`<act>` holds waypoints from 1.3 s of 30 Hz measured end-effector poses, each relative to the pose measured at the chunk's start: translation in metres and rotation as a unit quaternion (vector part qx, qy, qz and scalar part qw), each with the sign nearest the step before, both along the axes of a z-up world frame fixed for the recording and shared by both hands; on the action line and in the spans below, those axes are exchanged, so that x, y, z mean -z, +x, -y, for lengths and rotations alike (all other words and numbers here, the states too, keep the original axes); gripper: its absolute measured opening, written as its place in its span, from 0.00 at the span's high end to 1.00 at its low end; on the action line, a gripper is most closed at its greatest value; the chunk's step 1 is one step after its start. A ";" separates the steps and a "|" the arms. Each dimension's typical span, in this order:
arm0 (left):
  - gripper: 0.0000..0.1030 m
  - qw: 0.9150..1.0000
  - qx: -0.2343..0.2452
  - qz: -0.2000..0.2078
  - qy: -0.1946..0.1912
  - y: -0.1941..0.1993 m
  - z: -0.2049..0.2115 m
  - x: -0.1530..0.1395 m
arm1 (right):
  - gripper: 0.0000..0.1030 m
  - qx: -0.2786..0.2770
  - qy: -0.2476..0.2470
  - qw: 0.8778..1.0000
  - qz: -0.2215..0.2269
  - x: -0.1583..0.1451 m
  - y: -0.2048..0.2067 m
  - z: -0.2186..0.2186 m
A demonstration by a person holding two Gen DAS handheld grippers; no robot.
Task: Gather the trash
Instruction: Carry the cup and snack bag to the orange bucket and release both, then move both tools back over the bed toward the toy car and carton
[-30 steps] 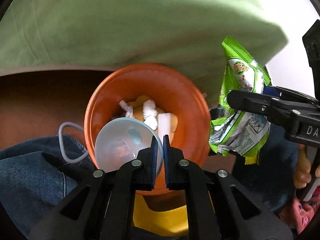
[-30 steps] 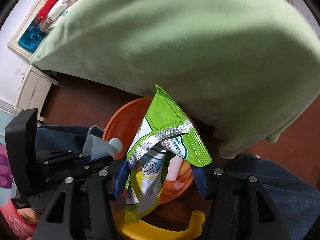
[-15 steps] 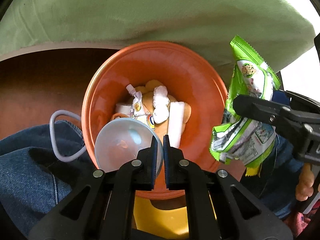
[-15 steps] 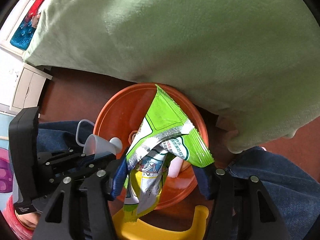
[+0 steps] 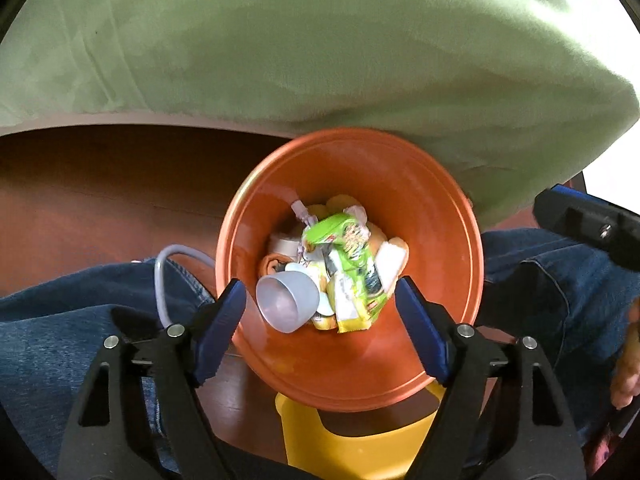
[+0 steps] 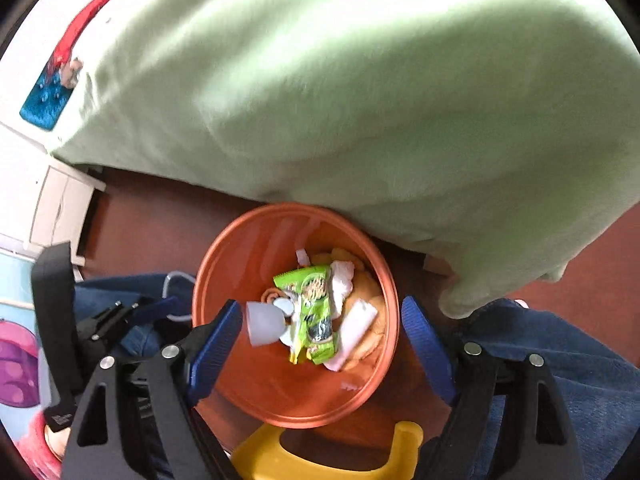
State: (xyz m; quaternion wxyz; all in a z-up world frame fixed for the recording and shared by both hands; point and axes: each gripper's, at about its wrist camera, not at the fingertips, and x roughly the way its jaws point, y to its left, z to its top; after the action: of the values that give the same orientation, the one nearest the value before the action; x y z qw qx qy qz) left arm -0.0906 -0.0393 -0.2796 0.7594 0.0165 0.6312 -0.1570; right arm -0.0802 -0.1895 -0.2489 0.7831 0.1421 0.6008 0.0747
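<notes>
Both grippers are above the orange bin (image 5: 440, 240), looking down into it.

Left gripper (image 5: 320, 320): jaws spread wide, blue pads (image 5: 224, 328) either side of the bin mouth, nothing between them. Right gripper (image 6: 322, 340): same, jaws wide apart, empty.

The bin sits centre-low in both frames, on a brown floor (image 5: 100, 200), and its rim overlaps a yellow stool (image 5: 340, 440) at the bottom edge. In the right wrist view the bin (image 6: 248, 248) is slightly left of centre, and the stool (image 6: 320, 456) shows below it.

Trash inside the bin:
- green snack wrapper (image 5: 352, 256), crumpled, lying on top of the pile near the middle; also seen at (image 6: 312, 312)
- translucent plastic cup (image 5: 286, 302), tipped on its side at the lower left of the pile, against the bin wall, mouth facing the left gripper; in the right view (image 6: 262, 322) it lies just left of the wrapper
- white tissue bits (image 6: 340, 280) and orange scraps under and beside the wrapper; I can't make out more detail

A green blanket (image 5: 320, 40) fills the upper half of both frames and hangs over the bin's far rim. The person's jeans (image 5: 60, 320) flank the bin on both sides. A grey cable loop (image 5: 168, 256) lies on the left leg, just outside the bin.
</notes>
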 end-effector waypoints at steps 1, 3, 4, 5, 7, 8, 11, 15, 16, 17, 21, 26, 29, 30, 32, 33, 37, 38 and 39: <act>0.26 1.000 0.000 0.003 0.000 0.000 0.000 -0.002 | 0.21 0.002 0.003 1.000 0.003 -0.002 -0.001 0.001; 0.26 1.000 0.000 0.012 -0.004 -0.001 0.000 -0.009 | 0.21 0.006 0.009 1.000 0.011 -0.010 -0.002 0.004; 0.26 1.000 0.000 0.017 -0.005 -0.002 0.000 -0.015 | 0.21 0.007 0.012 1.000 0.014 -0.015 -0.002 0.006; 0.25 1.000 0.000 0.020 -0.007 -0.003 0.000 -0.021 | 0.21 0.008 0.017 1.000 0.019 -0.020 -0.003 0.006; 0.25 0.999 -0.004 0.030 -0.013 -0.002 -0.001 -0.032 | 0.21 0.007 0.024 0.999 0.032 -0.033 -0.004 0.007; 0.25 0.999 -0.005 0.034 -0.017 0.000 -0.001 -0.033 | 0.21 0.006 0.025 0.999 0.039 -0.038 -0.003 0.007; 0.25 0.998 -0.010 0.055 -0.036 0.006 -0.006 -0.057 | 0.21 0.000 0.026 0.997 0.068 -0.061 -0.004 0.009; 0.25 0.990 -0.023 0.118 -0.071 0.020 -0.020 -0.110 | 0.20 -0.011 0.022 0.992 0.121 -0.098 -0.004 0.011; 0.23 0.988 -0.027 0.132 -0.079 0.024 -0.024 -0.122 | 0.19 -0.012 0.021 0.991 0.130 -0.103 -0.004 0.011; 0.22 0.984 -0.034 0.150 -0.089 0.032 -0.029 -0.138 | 0.19 -0.015 0.021 0.989 0.147 -0.114 -0.004 0.011; 0.21 0.970 -0.066 0.208 -0.106 0.070 -0.045 -0.181 | 0.18 -0.026 0.019 0.982 0.186 -0.136 -0.001 0.010; 0.21 0.959 -0.100 0.228 -0.135 0.141 -0.057 -0.205 | 0.17 -0.031 0.014 0.977 0.213 -0.149 0.008 0.011; 0.21 0.955 -0.128 0.224 -0.144 0.200 -0.056 -0.210 | 0.17 -0.034 0.018 0.977 0.210 -0.146 0.018 0.009; 0.21 0.955 -0.137 0.220 -0.144 0.222 -0.056 -0.213 | 0.17 -0.035 0.018 0.977 0.210 -0.145 0.020 0.009; 0.21 0.954 -0.154 0.217 -0.138 0.263 -0.053 -0.212 | 0.17 -0.037 0.017 0.977 0.211 -0.144 0.027 0.008; 0.21 0.955 -0.160 0.210 -0.136 0.287 -0.049 -0.210 | 0.17 -0.038 0.017 0.977 0.211 -0.143 0.029 0.008; 0.21 0.957 -0.192 0.176 -0.124 0.359 -0.049 -0.195 | 0.17 -0.038 0.014 0.978 0.207 -0.136 0.039 0.007; 0.21 0.957 -0.203 0.170 -0.119 0.371 -0.050 -0.191 | 0.17 -0.035 0.014 0.978 0.206 -0.134 0.039 0.008; 0.21 0.955 -0.218 0.166 -0.117 0.387 -0.052 -0.186 | 0.17 -0.032 0.014 0.978 0.203 -0.131 0.040 0.009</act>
State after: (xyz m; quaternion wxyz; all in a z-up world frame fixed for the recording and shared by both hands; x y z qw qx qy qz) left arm 0.2961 0.0130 -0.0936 0.8656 -0.1851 0.4619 -0.0555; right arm -0.0403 -0.1985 -0.1175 0.8841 0.1154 0.4322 0.1352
